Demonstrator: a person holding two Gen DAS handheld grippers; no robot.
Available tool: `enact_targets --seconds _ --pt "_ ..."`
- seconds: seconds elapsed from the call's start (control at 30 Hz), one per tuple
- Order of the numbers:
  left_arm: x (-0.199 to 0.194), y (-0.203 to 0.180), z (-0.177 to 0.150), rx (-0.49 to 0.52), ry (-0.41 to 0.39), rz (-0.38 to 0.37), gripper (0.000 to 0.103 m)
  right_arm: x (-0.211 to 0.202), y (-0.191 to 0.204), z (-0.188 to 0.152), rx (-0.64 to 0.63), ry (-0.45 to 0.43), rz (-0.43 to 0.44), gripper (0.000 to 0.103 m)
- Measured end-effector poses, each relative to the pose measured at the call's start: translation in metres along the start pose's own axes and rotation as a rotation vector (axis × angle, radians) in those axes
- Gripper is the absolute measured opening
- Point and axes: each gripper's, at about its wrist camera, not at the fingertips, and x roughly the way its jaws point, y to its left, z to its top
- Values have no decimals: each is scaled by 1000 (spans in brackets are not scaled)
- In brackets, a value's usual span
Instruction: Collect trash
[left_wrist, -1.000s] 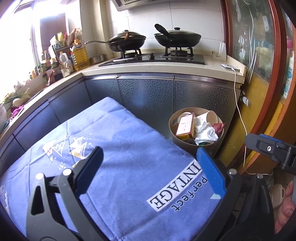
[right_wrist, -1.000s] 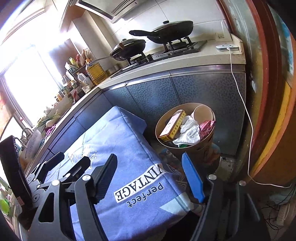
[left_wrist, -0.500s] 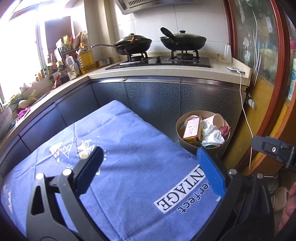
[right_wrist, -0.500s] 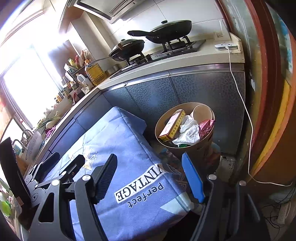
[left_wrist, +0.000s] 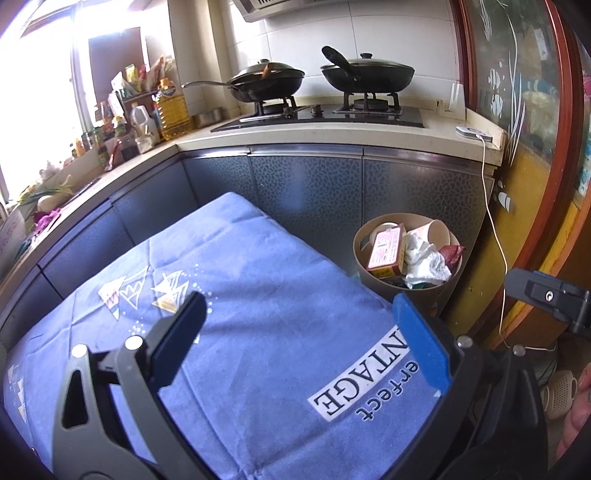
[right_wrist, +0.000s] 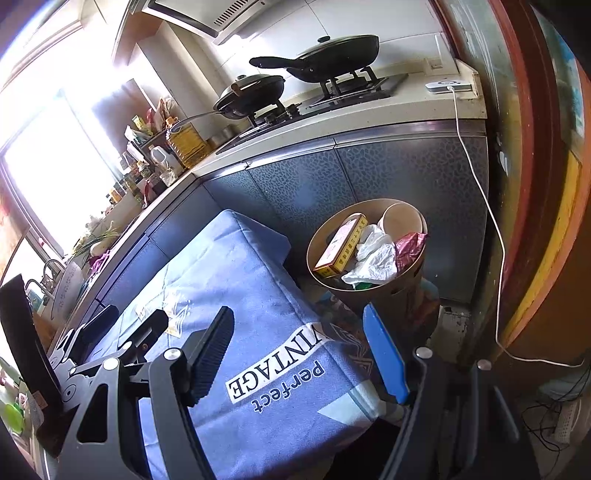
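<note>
Lying beyond right tool: trash bin

The left gripper and the right gripper are held side by side, tilted downward, jaws spread wide with nothing clasped between them.

My left gripper frame runs off the bottom edge; its grip below is unseen. Same for the right gripper. The blue cloth covers whatever it rests on; I cannot tell what that is. Print on the cloth is cut by a finger, first letters lost. Trash bin base sits behind the cloth corner. Text on the box in the bin is too small to read. Window is blown out white.
</note>
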Motion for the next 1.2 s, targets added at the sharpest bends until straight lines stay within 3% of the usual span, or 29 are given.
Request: enact_targets --seconds 1.2 --pt "11 2 -9 3 41 2 97 7 -2 -1 13 19 8 71"
